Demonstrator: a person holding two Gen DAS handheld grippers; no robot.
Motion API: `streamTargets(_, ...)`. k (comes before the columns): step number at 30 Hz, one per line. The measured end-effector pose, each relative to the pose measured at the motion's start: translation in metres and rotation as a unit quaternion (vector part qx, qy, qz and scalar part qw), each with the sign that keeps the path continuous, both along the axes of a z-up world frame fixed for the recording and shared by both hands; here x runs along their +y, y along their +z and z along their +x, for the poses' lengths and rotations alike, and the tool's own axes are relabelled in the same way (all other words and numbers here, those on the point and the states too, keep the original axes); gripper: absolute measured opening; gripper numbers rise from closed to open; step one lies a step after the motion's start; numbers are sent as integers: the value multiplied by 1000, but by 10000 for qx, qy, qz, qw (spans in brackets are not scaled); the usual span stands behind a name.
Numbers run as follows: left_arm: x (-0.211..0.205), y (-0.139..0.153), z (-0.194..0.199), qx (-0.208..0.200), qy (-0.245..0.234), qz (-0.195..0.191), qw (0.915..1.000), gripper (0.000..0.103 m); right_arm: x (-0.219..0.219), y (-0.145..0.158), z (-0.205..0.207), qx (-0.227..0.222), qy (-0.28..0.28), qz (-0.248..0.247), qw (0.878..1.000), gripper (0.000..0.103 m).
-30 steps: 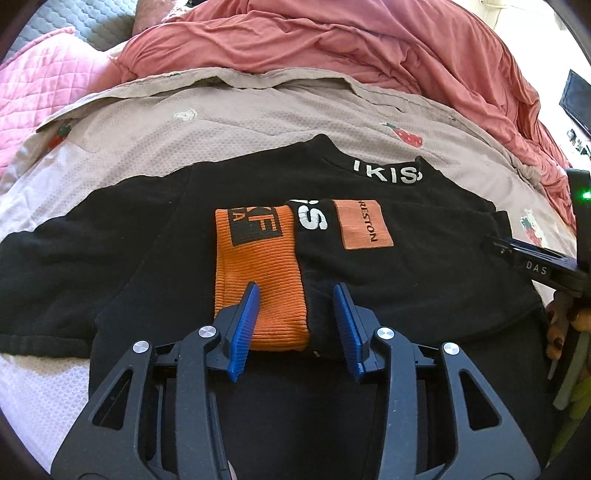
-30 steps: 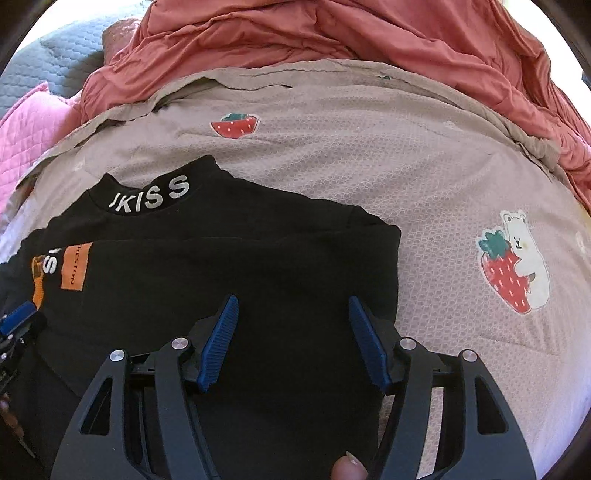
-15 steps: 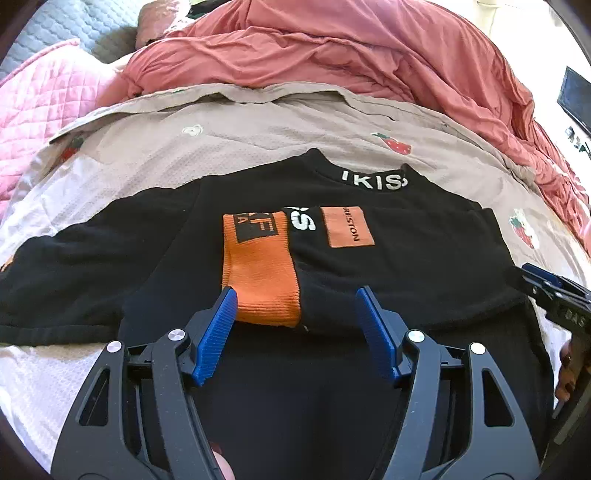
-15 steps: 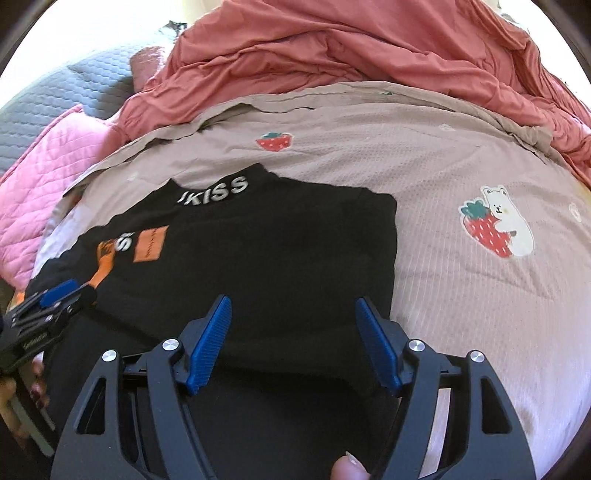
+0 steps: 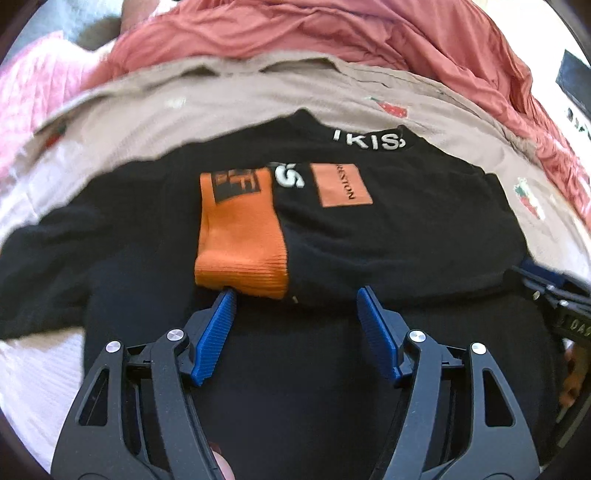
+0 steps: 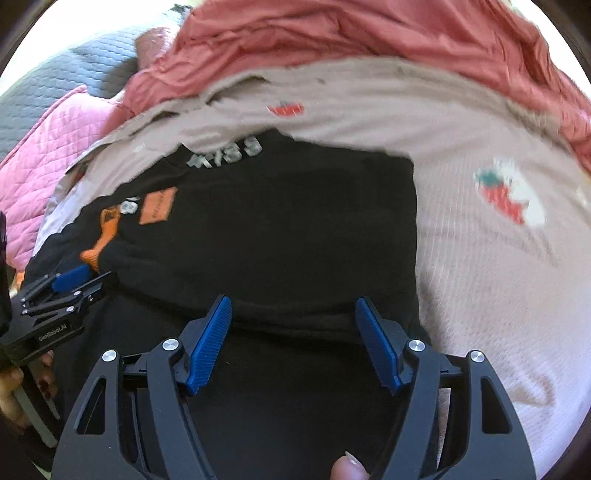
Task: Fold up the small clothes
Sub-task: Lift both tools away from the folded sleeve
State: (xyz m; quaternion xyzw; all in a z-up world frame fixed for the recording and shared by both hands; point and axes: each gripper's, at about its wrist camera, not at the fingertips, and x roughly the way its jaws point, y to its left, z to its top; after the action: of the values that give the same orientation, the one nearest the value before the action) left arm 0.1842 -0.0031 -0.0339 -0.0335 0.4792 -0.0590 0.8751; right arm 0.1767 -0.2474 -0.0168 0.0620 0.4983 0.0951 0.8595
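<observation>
A small black top (image 5: 369,240) lies flat on the bed, its collar (image 5: 369,140) lettered in white. One sleeve is folded across the chest and ends in an orange cuff (image 5: 240,251). My left gripper (image 5: 295,293) stands open just short of that cuff, its left fingertip at the cuff's edge and nothing between the pads. My right gripper (image 6: 291,300) is open over the black top (image 6: 295,221), at the near edge of the folded sleeve, and holds nothing. Each gripper shows in the other's view: the right gripper (image 5: 554,295) and the left gripper (image 6: 70,280).
The top rests on a beige sheet (image 6: 480,277) printed with strawberries. A rumpled salmon quilt (image 5: 332,33) is piled behind it. A pink quilted blanket (image 6: 48,162) and a grey one (image 6: 74,74) lie at the far left. A dark object (image 5: 576,81) sits at the right edge.
My left jaws have spread wide and come back off the orange cuff, which stays on the top. My right gripper has drawn back to the folded sleeve's near edge.
</observation>
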Motion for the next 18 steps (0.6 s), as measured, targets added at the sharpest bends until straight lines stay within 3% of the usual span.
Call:
streamTargets(7,7,16,-6,-166,108,-176,9996,65,-3,17,-10,-278,8,80,9996,69)
streamTargets(13,13,32,-14,-427,234,-119,9987,80,-2,33,-20,-478,60,182,9987,85)
streamTargets(18,25,46,-26,-669,378,-117,9970,93,5,44,-26,-624,127,172,9978,85)
